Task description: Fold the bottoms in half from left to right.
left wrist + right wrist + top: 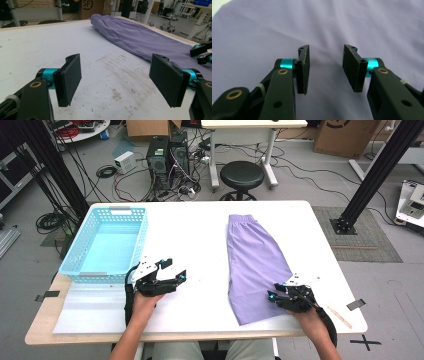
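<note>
The purple shorts (257,262) lie flat right of centre in the high view, waistband toward the top. The right gripper (278,294) sits over their lower right edge, jaws parted with nothing pinched; whether the tips graze the cloth is hard to tell. The left gripper (174,271), lower left of centre beside the blue basket (72,255), is spread wide over bare table (195,235).

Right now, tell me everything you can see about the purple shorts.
The shorts are a plain lilac garment of thin, soft-looking cloth, lying flat on the white table, right of the middle. They look folded lengthwise into one long panel. The gathered waistband is at the far end, the hem at the near edge, slanting slightly. Faint creases run along the cloth. The right gripper is at the near right edge of the cloth, jaws open with cloth beneath them; whether the pads touch it I cannot tell. The left gripper is apart from it.
</note>
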Demonstrator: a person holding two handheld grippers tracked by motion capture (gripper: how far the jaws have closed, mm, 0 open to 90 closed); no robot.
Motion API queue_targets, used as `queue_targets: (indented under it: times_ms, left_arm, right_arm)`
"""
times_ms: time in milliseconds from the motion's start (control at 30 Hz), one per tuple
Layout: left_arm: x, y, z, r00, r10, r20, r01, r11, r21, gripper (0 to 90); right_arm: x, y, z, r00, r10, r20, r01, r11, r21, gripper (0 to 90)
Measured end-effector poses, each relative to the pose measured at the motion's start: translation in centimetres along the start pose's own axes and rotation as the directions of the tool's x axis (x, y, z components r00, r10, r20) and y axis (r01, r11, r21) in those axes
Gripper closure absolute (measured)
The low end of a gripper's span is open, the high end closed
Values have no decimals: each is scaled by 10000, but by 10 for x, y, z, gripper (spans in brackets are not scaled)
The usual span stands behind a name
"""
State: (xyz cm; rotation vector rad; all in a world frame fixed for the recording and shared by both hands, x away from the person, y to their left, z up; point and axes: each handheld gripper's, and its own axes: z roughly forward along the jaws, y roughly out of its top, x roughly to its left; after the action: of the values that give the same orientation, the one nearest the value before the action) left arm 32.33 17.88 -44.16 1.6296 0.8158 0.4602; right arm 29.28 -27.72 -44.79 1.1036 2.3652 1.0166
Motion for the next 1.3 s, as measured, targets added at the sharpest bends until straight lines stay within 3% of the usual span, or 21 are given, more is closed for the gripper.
queue_targets:
  times_ms: [167,367,500,900,1300]
  left_arm:
    - [-1,0,0,10000,-32,20,32,10000,30,259]
    - [-3,-1,1,10000,-20,70,19,10000,90,259]
    - [-3,-2,3,9999,-4,106,3,9999,113,259]
    - [-4,0,3,9994,-339,81,339,9994,7,259]
    - [-9,9,11,9991,-382,180,384,9992,-64,259]
  right_arm:
    - [-8,-1,-13,9991,328,265,-306,9964,-795,471]
    - [-23,-7,-20,9936,735,859,-643,9923,-1061,408]
    - [-26,-8,-23,9878,955,1232,-814,9901,-1147,312]
    - [-26,-1,-20,9883,1030,1128,-864,9859,-1434,312]
    - [-30,4,-22,9858,1222,1152,-1019,9804,-1687,306]
